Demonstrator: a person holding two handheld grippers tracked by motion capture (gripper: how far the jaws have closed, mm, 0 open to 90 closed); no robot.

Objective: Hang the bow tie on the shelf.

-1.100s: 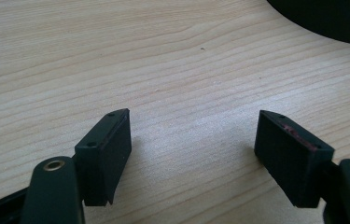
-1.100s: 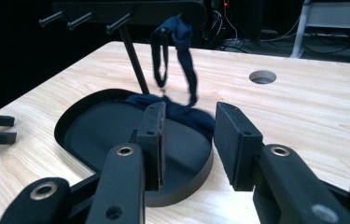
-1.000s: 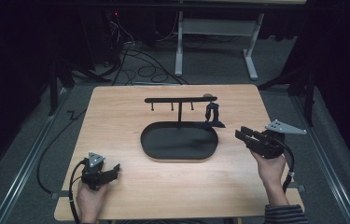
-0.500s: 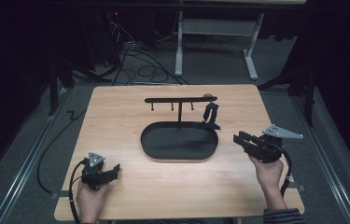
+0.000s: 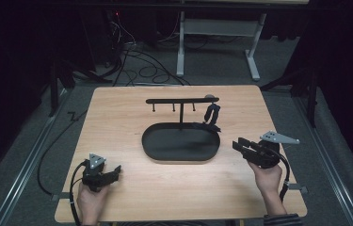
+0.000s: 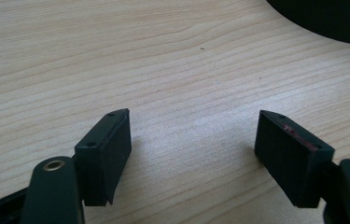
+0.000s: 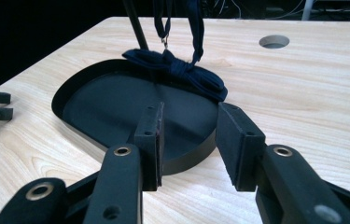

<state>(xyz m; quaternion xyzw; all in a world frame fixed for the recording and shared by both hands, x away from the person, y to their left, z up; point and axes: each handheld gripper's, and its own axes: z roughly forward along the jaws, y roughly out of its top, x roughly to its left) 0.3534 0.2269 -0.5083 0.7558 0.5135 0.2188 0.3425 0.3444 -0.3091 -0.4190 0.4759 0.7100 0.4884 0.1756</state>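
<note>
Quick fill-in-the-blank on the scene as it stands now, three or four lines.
1. The dark strap hangs from the stand's ____ end, seen from the high view.
2. The strap's lower part rests on the rim of the black ____.
3. The left gripper's jaws stand ____.
4. The right gripper holds ____.

Missing words: right; tray; open; nothing

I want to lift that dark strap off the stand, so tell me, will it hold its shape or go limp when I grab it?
Probably limp: the dark strap drapes from the stand and bunches in soft folds on the tray rim. It looks like light fabric. Its small metal clip may swing or snag.
</note>
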